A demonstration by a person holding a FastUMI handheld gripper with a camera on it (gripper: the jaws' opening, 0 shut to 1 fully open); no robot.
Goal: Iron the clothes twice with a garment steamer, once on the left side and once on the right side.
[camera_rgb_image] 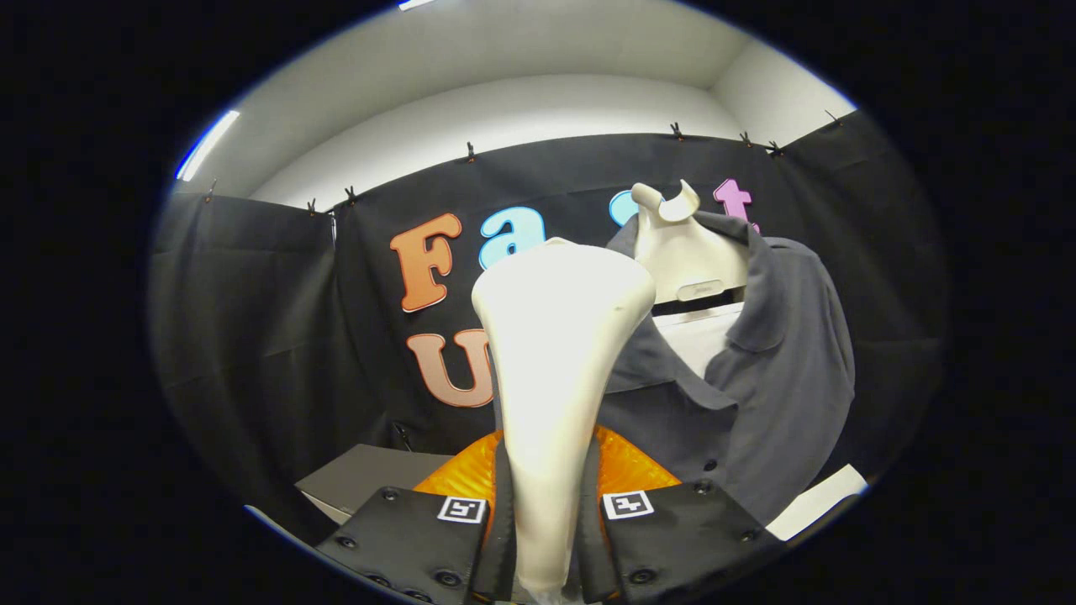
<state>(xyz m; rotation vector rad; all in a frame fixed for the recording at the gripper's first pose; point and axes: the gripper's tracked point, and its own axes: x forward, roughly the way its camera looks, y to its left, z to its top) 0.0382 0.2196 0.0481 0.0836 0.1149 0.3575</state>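
My gripper (pixel 545 512) is shut on the garment steamer (pixel 555 370), a cream-white handheld unit whose narrow handle sits between the two fingers and whose broad head rises straight ahead. Behind the handle shows the steamer's orange translucent part (pixel 630 466). Beyond and to the right of the steamer head hangs a dark grey shirt (pixel 773 378) with buttons on a white hanger form (pixel 683 244). The steamer head overlaps the shirt's left edge in view; whether they touch I cannot tell.
A grey box (pixel 370 479) lies low to the left of the fingers. A white flat edge (pixel 820 500) shows under the shirt on the right. Black cloth walls close off the back and both sides.
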